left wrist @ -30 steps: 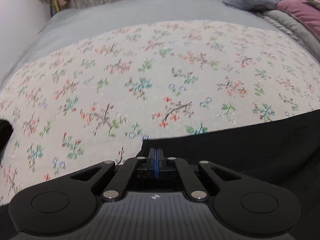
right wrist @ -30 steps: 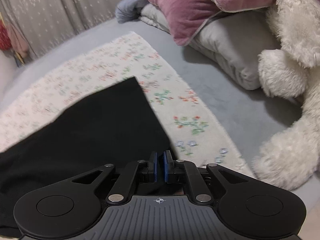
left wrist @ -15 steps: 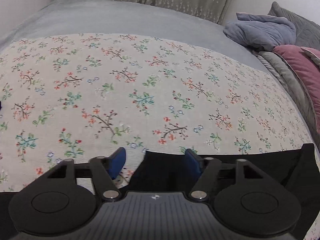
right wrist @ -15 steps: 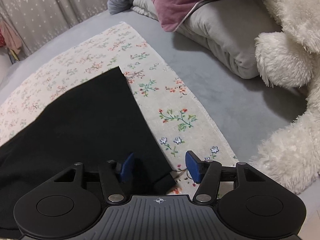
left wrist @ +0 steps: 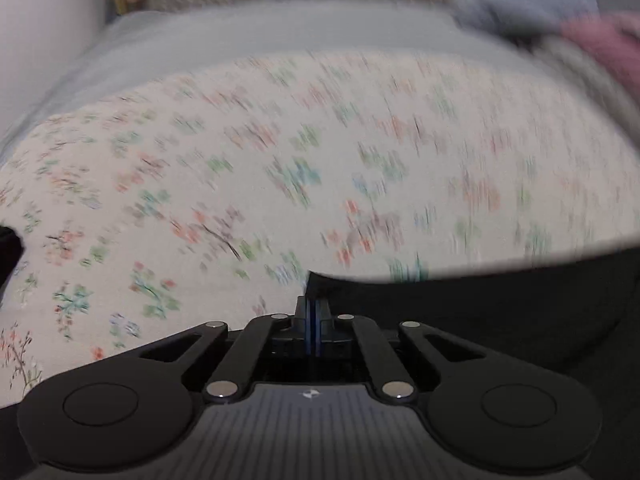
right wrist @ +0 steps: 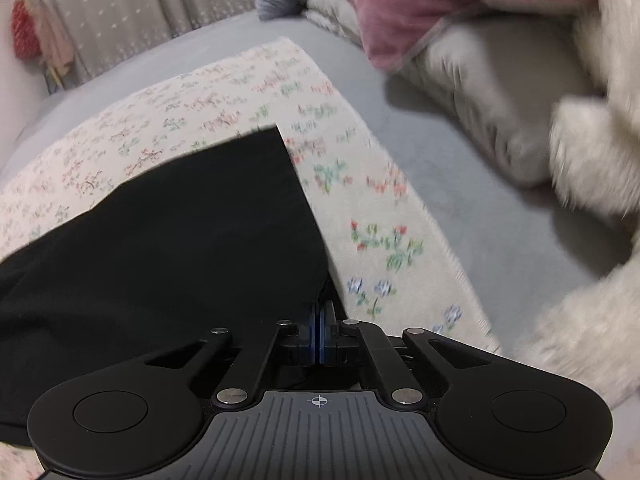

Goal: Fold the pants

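Observation:
Black pants (left wrist: 480,312) lie flat on a floral cloth (left wrist: 280,152) spread over a bed. In the left wrist view their near left corner runs straight into my left gripper (left wrist: 312,312), whose blue pads are pressed together on the fabric edge. In the right wrist view the pants (right wrist: 180,232) fill the left half, and their right edge comes down into my right gripper (right wrist: 320,320), which is shut on that corner. Both views are blurred by motion.
The floral cloth (right wrist: 360,208) ends at a fringed right edge on the grey bedsheet (right wrist: 460,184). A pink pillow (right wrist: 400,8), a grey pillow (right wrist: 492,92) and a white plush toy (right wrist: 592,152) crowd the right side. A curtain (right wrist: 140,12) hangs at the back.
Both grippers were shut a second ago, stood open around the pants' corners half a second ago, and are shut on them now. The views have swung slightly and blurred.

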`<state>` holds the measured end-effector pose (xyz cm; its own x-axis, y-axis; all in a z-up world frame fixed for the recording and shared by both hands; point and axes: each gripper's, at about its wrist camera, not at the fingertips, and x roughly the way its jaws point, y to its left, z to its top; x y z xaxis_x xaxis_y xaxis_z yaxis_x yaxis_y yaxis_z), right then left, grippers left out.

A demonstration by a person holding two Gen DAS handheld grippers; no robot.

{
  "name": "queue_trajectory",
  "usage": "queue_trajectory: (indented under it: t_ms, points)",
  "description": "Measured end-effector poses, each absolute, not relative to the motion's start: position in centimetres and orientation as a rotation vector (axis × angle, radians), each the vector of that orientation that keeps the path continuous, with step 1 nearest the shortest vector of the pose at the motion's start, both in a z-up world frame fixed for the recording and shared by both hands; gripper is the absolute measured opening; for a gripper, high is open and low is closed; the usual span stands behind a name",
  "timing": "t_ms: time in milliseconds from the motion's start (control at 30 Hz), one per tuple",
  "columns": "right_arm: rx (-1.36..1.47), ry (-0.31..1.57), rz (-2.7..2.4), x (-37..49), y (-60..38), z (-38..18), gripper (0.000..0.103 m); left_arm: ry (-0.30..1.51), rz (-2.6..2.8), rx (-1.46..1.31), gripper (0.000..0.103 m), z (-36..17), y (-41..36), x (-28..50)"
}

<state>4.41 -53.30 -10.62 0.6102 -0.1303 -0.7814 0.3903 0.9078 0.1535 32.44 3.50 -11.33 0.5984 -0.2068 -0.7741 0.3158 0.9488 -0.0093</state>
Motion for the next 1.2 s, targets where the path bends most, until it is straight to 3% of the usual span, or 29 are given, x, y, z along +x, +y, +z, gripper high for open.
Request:
queue_trajectory:
  t_ms: [167, 333, 567, 767, 900, 1200]
  points:
    - [0.280, 0.783, -0.286, 2.5, -52.2, -7.7, 0.000, 0.776, -0.260, 0.061, 0.018, -10.3, 4.3, 32.7]
    - [0.234, 0.954, -0.253, 3.7, -52.3, -11.5, 0.000, 0.776, -0.227, 0.140, 0.018, -12.8, 2.8, 32.6]
    - [0.229, 0.814, -0.266, 2.4, -52.1, -9.2, 0.000, 0.758, -0.197, 0.192, 0.022, -13.3, 3.4, 32.6]
    - [0.281, 0.927, -0.261, 3.3, -53.2, -11.6, 0.001, 0.781, -0.156, 0.202, 0.027, -14.0, 4.7, 32.2]
    - [0.324, 0.905, -0.293, 3.2, -53.5, -11.7, 0.012, 0.769, -0.123, 0.127, 0.041, -12.1, 6.3, 31.7]
    - [0.237, 0.727, -0.278, 3.8, -49.5, -6.1, 0.016, 0.724, -0.104, -0.040, 0.060, -5.8, 11.7, 24.7]
